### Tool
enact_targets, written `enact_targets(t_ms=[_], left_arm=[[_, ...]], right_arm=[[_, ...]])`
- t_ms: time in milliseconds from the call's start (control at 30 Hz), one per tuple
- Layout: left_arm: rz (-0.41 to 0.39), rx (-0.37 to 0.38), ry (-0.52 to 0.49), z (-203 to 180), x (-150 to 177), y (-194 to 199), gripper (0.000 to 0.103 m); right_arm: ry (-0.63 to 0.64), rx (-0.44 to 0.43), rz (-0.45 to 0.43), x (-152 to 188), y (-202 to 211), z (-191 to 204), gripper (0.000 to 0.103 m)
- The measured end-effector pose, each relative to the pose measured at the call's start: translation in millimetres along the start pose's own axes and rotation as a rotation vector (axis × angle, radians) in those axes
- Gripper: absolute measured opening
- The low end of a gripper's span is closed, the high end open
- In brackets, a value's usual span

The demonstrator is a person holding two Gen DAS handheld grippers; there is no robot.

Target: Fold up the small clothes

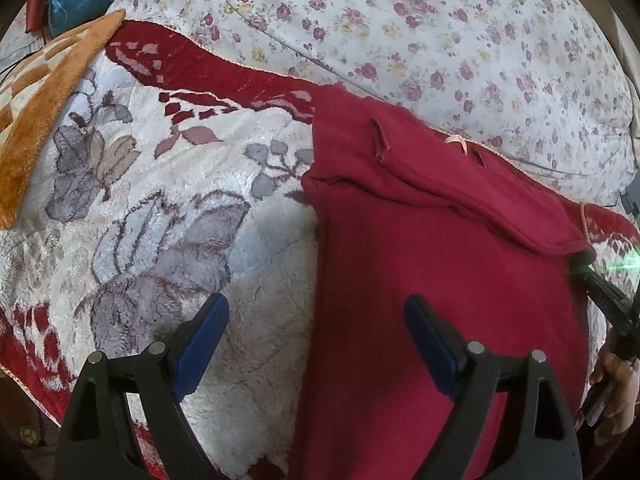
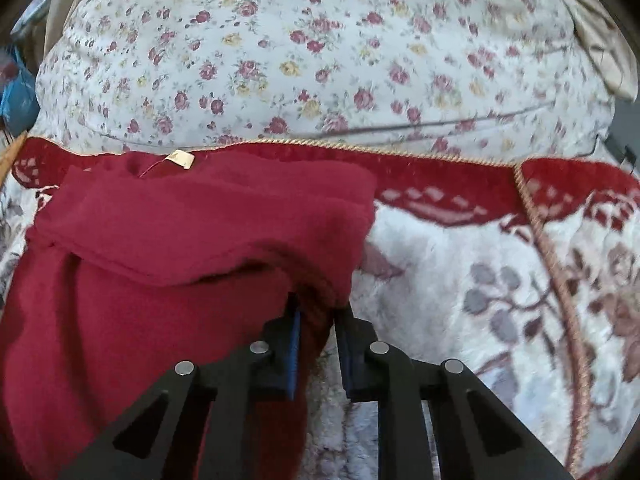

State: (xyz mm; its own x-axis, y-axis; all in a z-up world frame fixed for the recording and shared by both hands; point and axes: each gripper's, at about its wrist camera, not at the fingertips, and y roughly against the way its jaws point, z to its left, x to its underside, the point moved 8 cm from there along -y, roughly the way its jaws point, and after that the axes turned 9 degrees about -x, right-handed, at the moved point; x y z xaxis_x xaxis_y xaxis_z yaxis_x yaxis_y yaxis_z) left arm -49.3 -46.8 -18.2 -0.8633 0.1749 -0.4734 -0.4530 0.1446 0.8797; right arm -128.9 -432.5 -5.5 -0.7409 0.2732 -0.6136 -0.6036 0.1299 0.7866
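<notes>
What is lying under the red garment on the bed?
The red garment lies on a plush white blanket with grey flowers and a red border. Behind it is a floral quilt. The blanket directly beneath the garment is covered, so nothing there can be seen.

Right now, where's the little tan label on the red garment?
In the right wrist view the tan label sits at the red garment's far edge, upper left, beside the plush blanket's corded red border, just below the floral quilt.

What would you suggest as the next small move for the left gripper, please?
Probably lower the open left gripper onto the red garment's near left edge and close. The right gripper already pinches the opposite edge, while the left side lies flat on the blanket.
</notes>
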Motion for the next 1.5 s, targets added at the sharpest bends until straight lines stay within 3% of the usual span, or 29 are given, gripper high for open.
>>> enact_targets(t_ms=[300,367,533,633,800,1067,1200,1367,1500], left_arm=[[-0.004,-0.038,0.013,15,9,2,0.088],[-0.013,-0.042,0.002,13,12,7,0.088],[-0.043,-0.052,-0.029,7,23,24,0.088],[-0.041,-0.061,-0.053,3,38,28,0.088],[-0.011,-0.051,-0.079,-5,61,28,0.088],[0.012,-0.027,-0.078,-11,78,33,0.094],[0.064,0.029,-0.057,-10,87,33,0.098],[0.099,0.068,-0.061,1,105,44,0.098],[0.121,0.053,-0.092,15,127,50,0.098]], right_arm=[[-0.033,0.071,-0.017,-2,7,-12,0.016],[-0.061,0.041,0.023,3,-1,-14,0.017],[-0.19,-0.106,0.063,22,18,-18,0.056],[-0.186,-0.223,0.118,45,48,-8,0.065],[-0.166,-0.324,0.141,82,91,3,0.075],[-0.096,-0.341,0.192,127,96,34,0.076],[-0.083,-0.332,0.206,134,90,40,0.078],[-0.124,-0.409,0.242,142,100,41,0.081],[-0.099,-0.44,0.319,163,104,47,0.086]])
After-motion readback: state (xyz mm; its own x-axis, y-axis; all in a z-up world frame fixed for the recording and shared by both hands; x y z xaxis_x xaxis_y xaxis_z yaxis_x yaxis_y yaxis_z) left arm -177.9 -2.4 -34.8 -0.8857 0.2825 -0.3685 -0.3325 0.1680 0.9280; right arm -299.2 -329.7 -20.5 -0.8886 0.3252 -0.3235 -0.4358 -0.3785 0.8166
